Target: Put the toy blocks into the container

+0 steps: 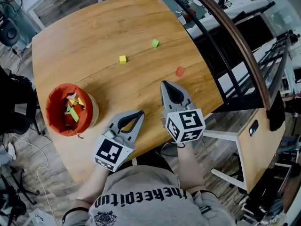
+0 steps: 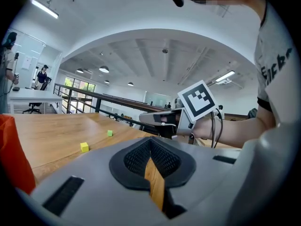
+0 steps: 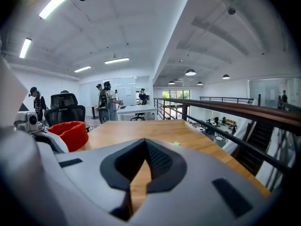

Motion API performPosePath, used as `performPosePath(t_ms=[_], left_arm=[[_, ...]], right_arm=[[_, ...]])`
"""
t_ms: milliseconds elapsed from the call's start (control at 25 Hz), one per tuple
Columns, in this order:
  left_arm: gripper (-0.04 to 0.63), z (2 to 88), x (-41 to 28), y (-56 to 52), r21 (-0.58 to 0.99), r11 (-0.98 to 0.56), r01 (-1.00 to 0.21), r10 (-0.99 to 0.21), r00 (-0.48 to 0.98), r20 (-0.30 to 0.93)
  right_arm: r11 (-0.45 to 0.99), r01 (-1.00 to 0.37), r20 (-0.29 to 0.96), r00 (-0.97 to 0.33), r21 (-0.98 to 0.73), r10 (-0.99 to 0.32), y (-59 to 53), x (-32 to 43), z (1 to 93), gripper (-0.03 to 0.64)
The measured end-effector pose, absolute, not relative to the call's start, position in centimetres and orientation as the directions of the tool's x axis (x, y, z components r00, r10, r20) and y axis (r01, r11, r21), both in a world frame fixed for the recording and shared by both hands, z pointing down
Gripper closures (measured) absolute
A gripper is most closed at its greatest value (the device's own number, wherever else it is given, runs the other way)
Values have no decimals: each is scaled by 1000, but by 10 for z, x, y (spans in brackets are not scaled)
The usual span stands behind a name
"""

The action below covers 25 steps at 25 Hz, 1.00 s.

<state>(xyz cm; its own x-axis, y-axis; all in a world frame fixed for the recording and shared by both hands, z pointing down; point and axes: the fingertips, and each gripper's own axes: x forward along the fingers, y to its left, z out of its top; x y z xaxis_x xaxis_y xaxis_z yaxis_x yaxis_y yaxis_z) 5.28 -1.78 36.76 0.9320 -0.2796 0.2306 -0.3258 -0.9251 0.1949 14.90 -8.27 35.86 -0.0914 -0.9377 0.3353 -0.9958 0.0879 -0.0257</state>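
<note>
Three small blocks lie loose on the wooden table [image 1: 94, 36]: a yellow block [image 1: 122, 59], a green block [image 1: 155, 43] and a red block [image 1: 180, 71]. The red container [image 1: 60, 121] stands near the table's left front edge with several blocks inside. My left gripper [image 1: 140, 112] hovers just right of the container, shut and empty. Beside it, my right gripper [image 1: 164, 83] is also shut and empty, its tip a short way short of the red block. The left gripper view shows the yellow block [image 2: 84, 147], the green block [image 2: 109, 133] and the right gripper [image 2: 157, 119] beyond its own shut jaws.
A dark railing with a wooden handrail [image 1: 244, 46] runs past the table's right edge. Over the right gripper [image 3: 145, 143], the red container [image 3: 70, 133] shows at left and the green block [image 3: 176, 143] farther on. Desks, chairs and people stand in the background [image 3: 106, 100].
</note>
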Motion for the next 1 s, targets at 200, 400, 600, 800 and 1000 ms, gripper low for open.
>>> performPosePath(t_ms=[200, 400, 600, 800, 1000], left_arm=[[581, 372, 64, -21, 203, -928, -313, -263, 934, 241], [581, 379, 72, -27, 222, -925, -307, -248, 934, 259], [581, 389, 82, -33, 242, -920, -308, -237, 930, 279], [581, 396, 92, -36, 255, -919, -300, -220, 929, 299], [581, 405, 104, -41, 271, -915, -299, -208, 925, 319]], right_arm=[[63, -997, 341, -72, -36, -937, -83, 165, 364, 606], [50, -997, 355, -65, -52, -933, -88, 178, 372, 606], [37, -997, 374, -58, -64, -926, -94, 191, 385, 606], [16, -996, 394, -50, -89, -918, -96, 205, 399, 606], [-8, -994, 416, -39, -110, -908, -98, 222, 415, 605]])
